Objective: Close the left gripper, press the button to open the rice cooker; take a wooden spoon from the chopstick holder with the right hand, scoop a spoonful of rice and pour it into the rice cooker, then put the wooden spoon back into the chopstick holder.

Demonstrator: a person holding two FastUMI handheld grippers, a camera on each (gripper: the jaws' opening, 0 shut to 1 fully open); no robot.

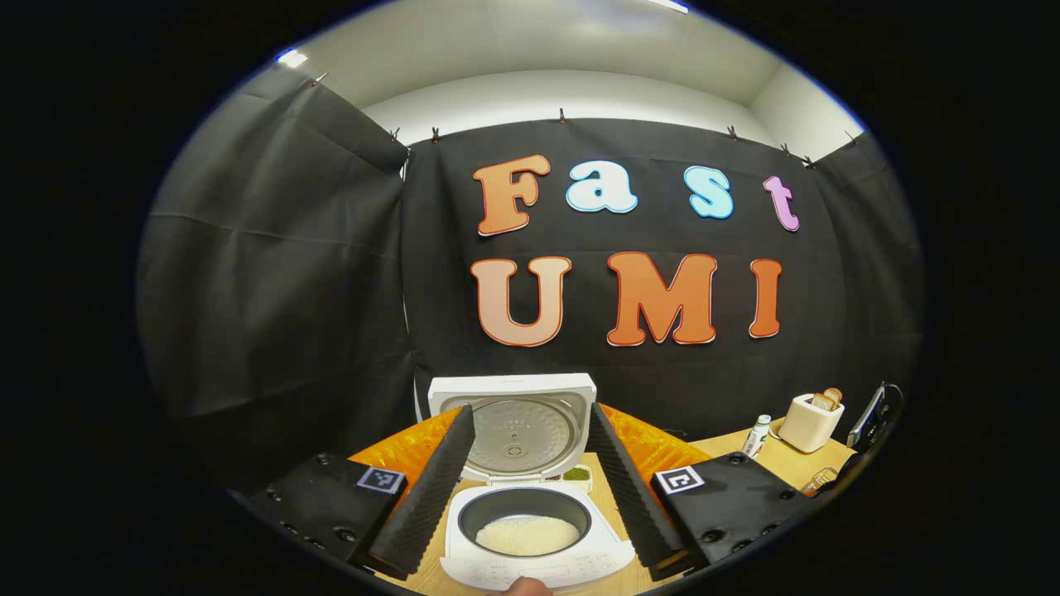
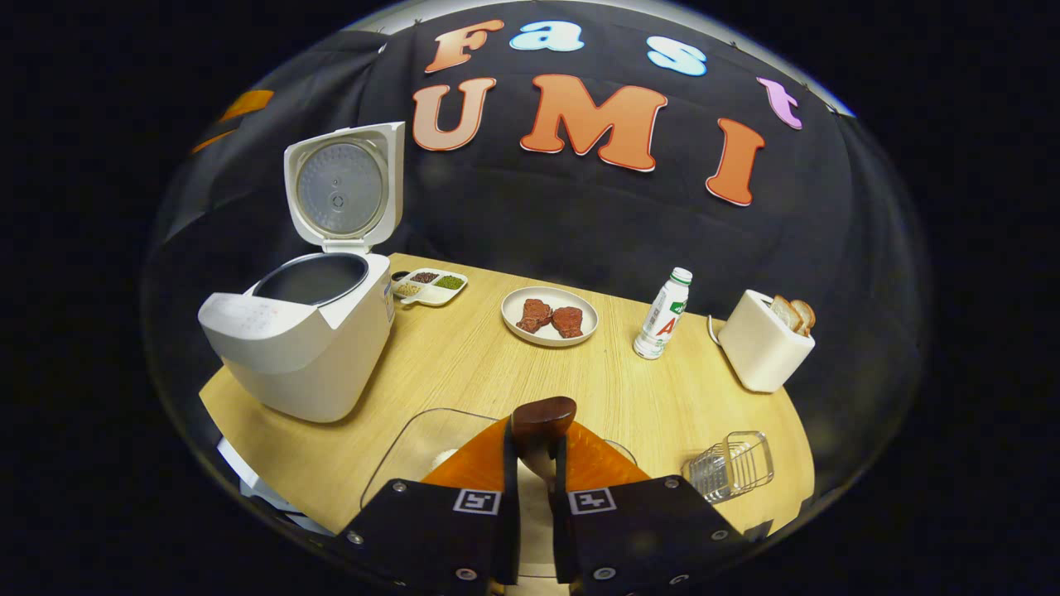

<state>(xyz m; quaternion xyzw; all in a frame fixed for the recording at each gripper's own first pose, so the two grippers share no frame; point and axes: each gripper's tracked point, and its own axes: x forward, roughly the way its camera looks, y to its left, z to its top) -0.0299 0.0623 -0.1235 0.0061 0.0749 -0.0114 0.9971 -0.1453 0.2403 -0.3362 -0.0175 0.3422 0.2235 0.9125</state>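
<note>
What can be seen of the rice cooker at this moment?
The rice cooker is white and looks like smooth plastic, standing at the wooden table's left end. Its hinged lid stands upright and open, showing a round metallic inner plate. A touch panel slopes along the front. The dark inner pot holds white rice. A small divided dish sits just behind it.

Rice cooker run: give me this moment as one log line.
rice cooker: lid open, rice in pot | left gripper: open above pot | right gripper: shut on wooden spoon | wire holder: without spoon
</note>
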